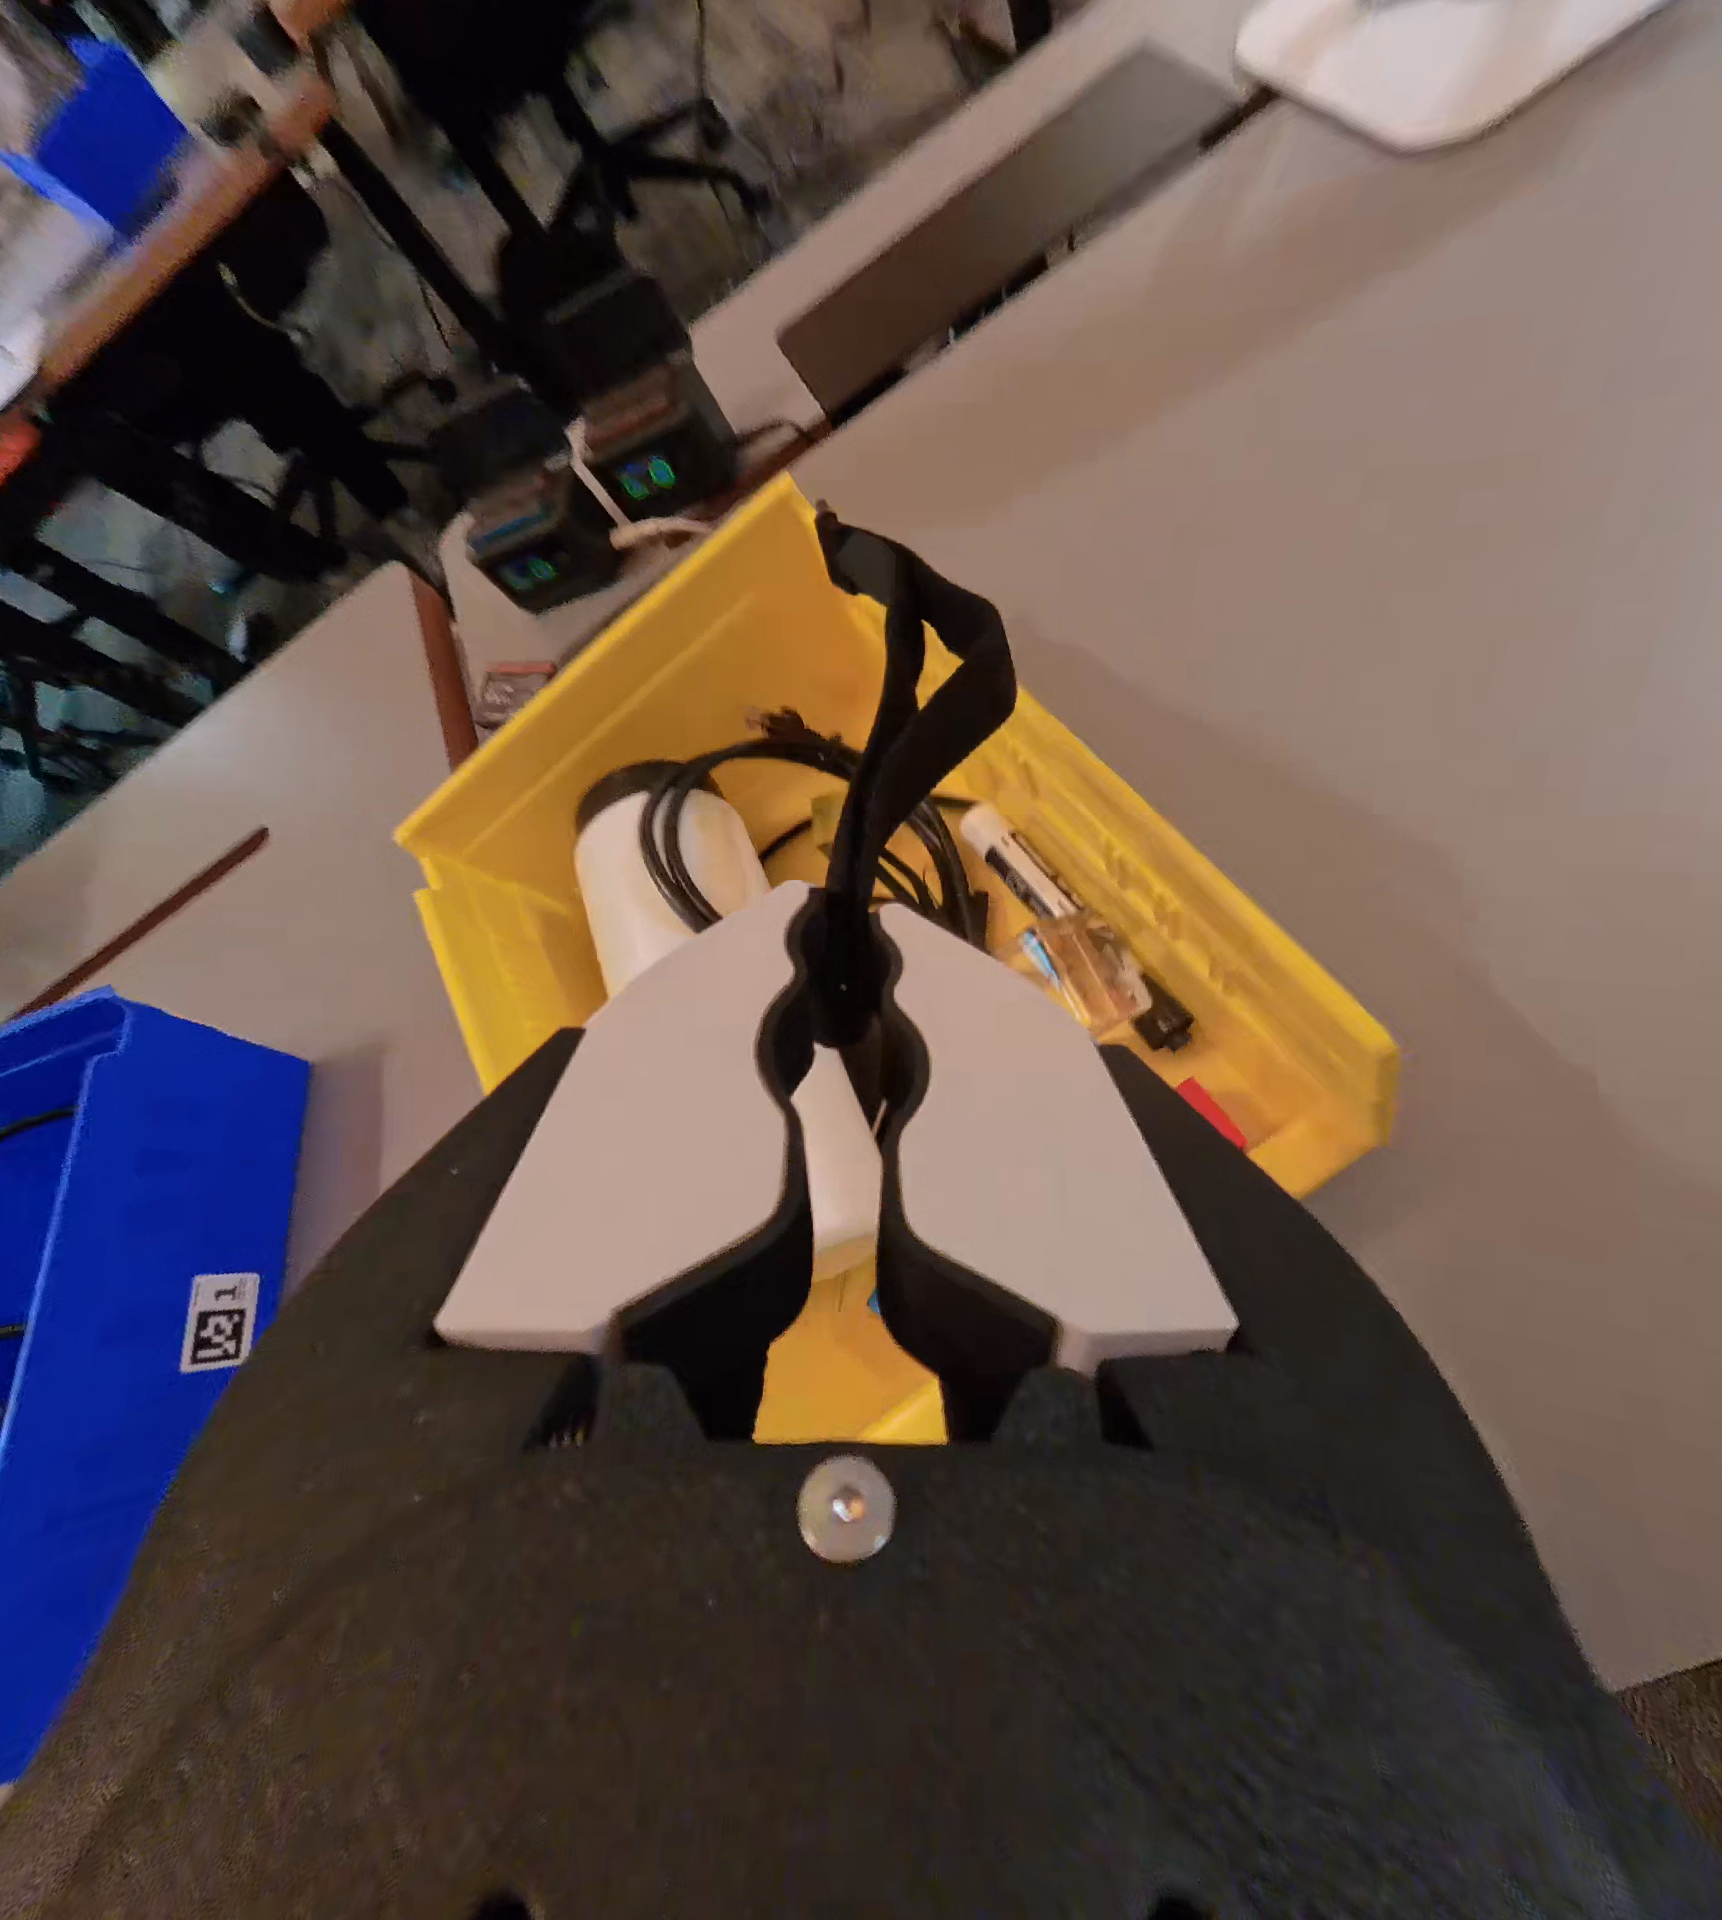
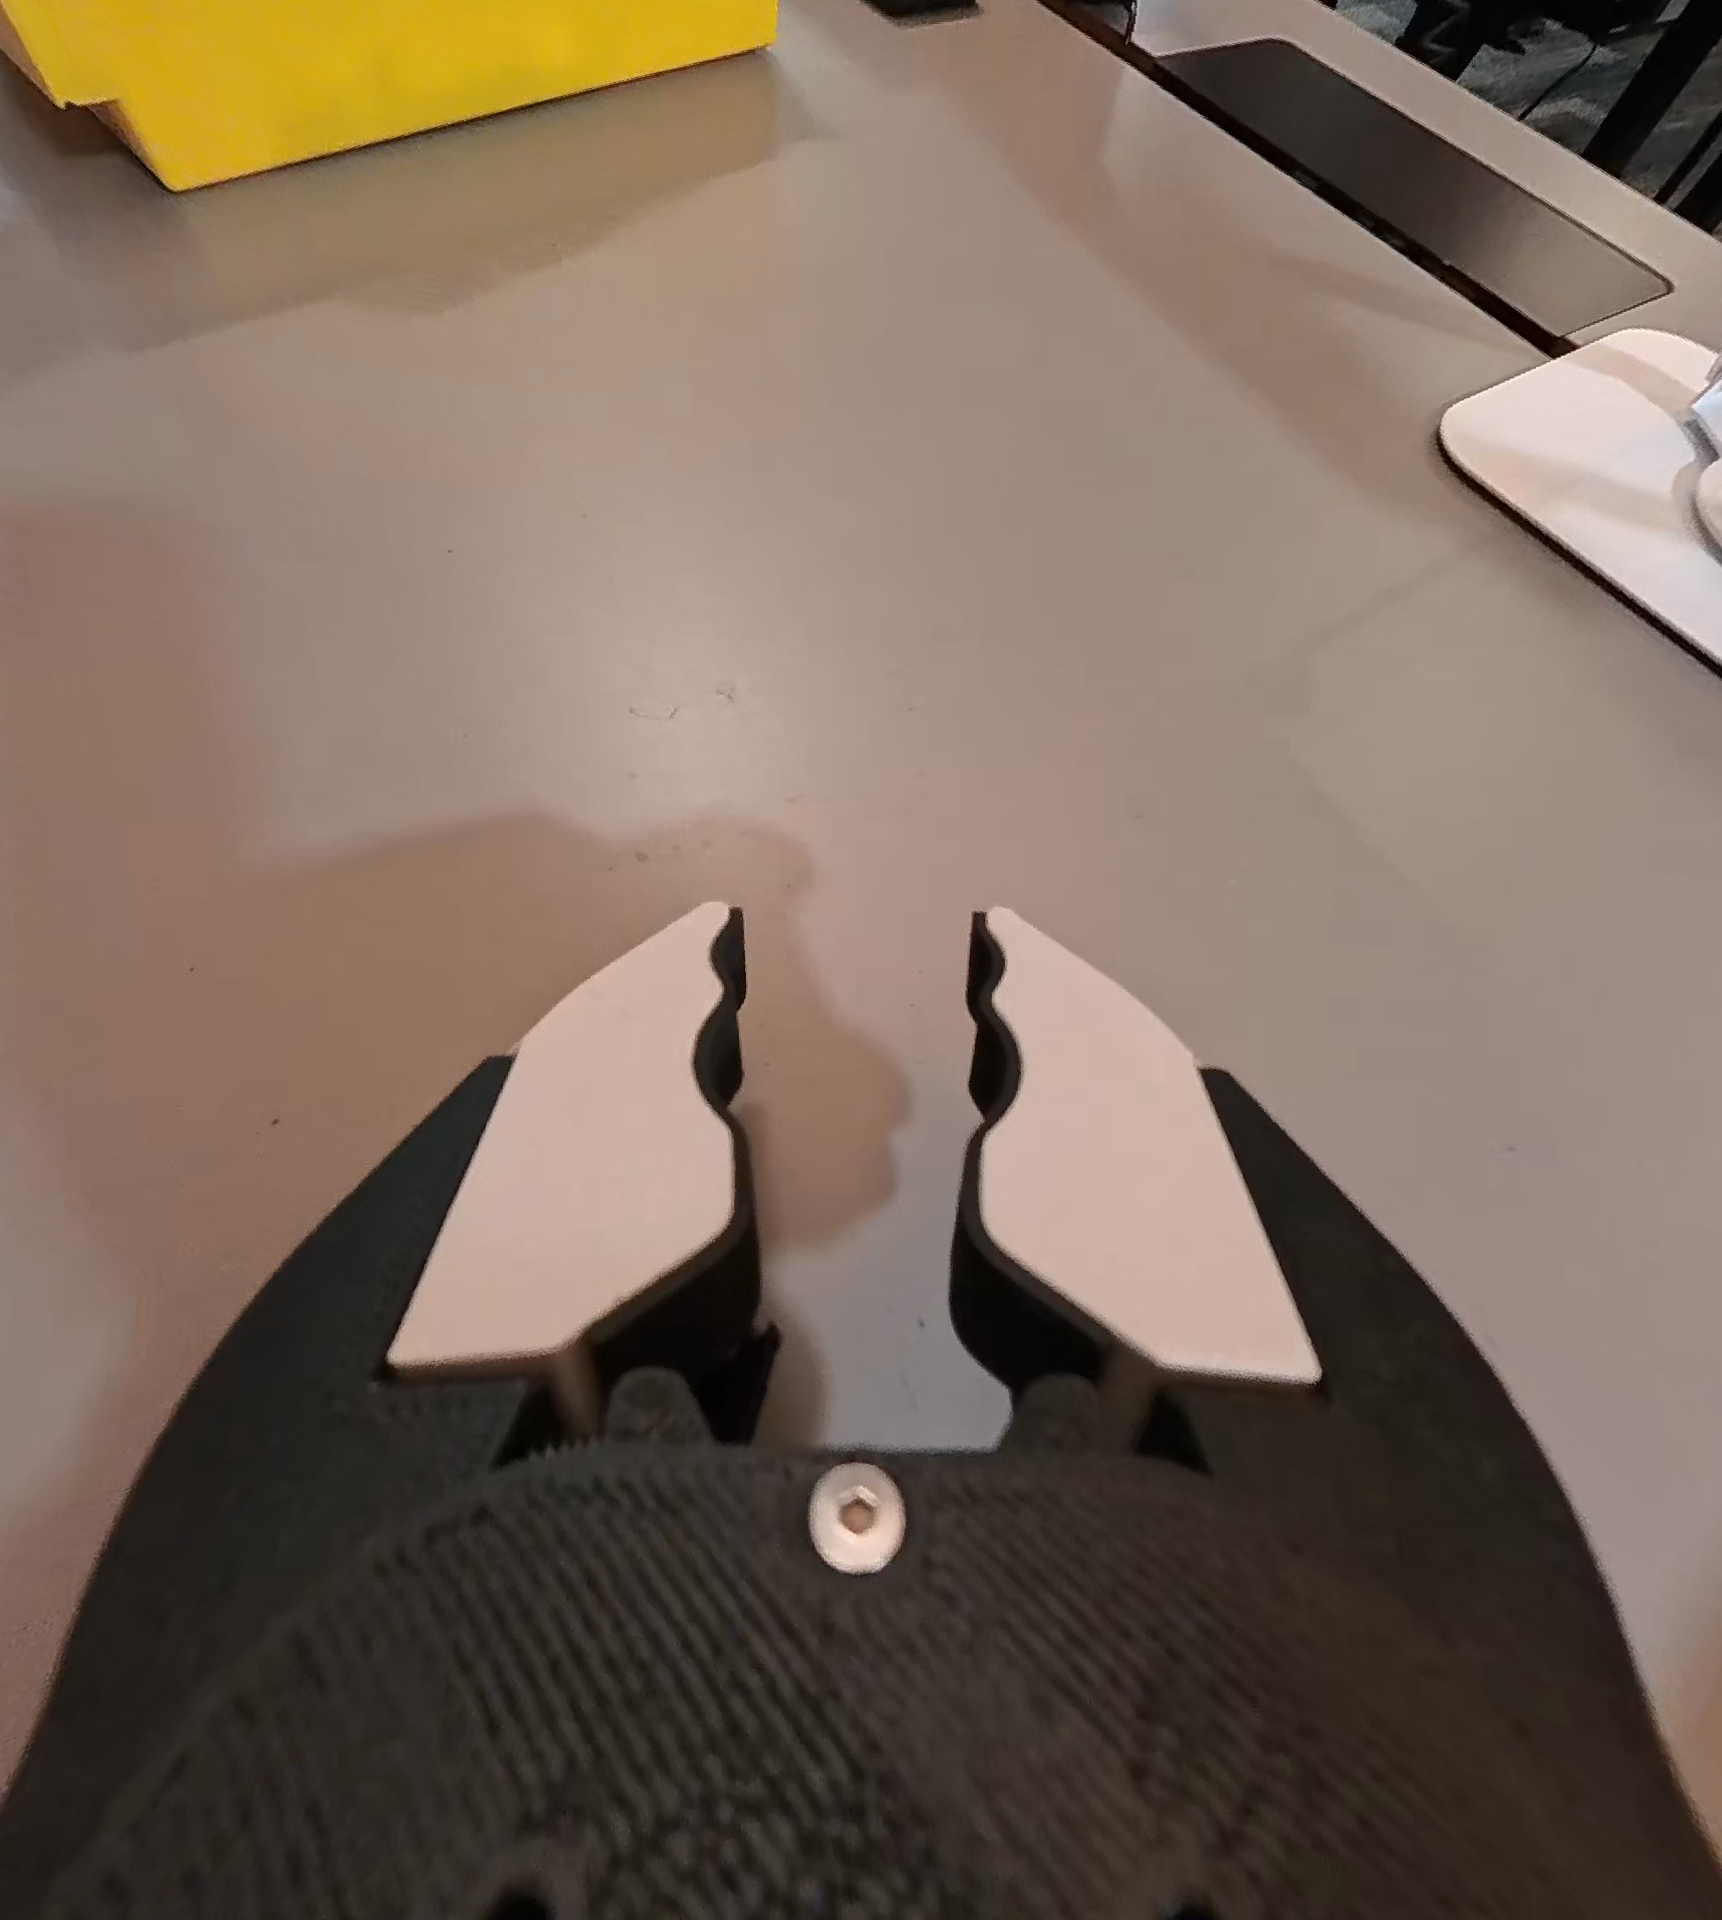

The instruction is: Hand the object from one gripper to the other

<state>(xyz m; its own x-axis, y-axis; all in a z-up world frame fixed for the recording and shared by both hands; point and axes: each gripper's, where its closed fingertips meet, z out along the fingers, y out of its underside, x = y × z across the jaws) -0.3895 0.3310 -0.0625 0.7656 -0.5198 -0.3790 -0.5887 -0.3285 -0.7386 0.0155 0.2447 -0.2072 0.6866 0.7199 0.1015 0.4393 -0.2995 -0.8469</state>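
My left gripper [image 1: 841, 914] is shut on a black strap [image 1: 940, 665] whose loop stands up above the fingers; a white piece [image 1: 841, 1153] attached to it sits lower between the jaws. It hangs above the yellow bin [image 1: 628, 686], which holds a white cylinder [image 1: 628, 894], black cables [image 1: 763, 769] and a marker [image 1: 1018, 862]. My right gripper [image 2: 857, 920] is open and empty, low over the bare grey table [image 2: 836, 520]. The yellow bin's side [image 2: 400, 83] shows at the top left of the right wrist view. Neither gripper shows in the other's view.
A blue bin [image 1: 98, 1226] with cables and a tag stands left of the yellow bin. A white monitor stand base [image 2: 1605, 499] sits at the right, with a dark recessed panel [image 2: 1408, 177] at the table's far edge. Black devices with green displays [image 1: 649, 468] lie beyond the yellow bin.
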